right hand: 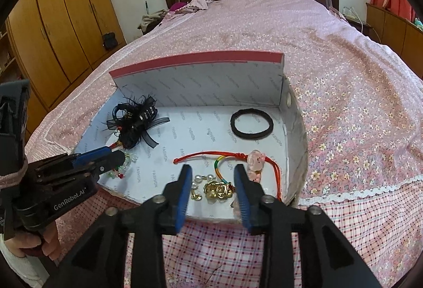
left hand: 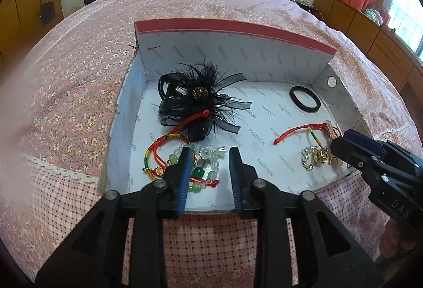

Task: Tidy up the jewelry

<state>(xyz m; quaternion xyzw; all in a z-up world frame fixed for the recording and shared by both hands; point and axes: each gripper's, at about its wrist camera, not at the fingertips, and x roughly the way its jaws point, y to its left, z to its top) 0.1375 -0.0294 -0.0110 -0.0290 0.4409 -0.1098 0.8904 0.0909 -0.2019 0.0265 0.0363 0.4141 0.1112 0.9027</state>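
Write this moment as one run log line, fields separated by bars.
left gripper: open, over bead bracelet | right gripper: open, over gold charm | box: open

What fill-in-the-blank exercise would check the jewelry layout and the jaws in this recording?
1. The jewelry lies in a shallow box set on a ____.
2. The black hair tie lies flat near the box's far ____ corner.
3. The jaws of the left gripper and right gripper are both ____.
4. The feathered hair clip is ____ in color.

Missing words: bed; right; open; black
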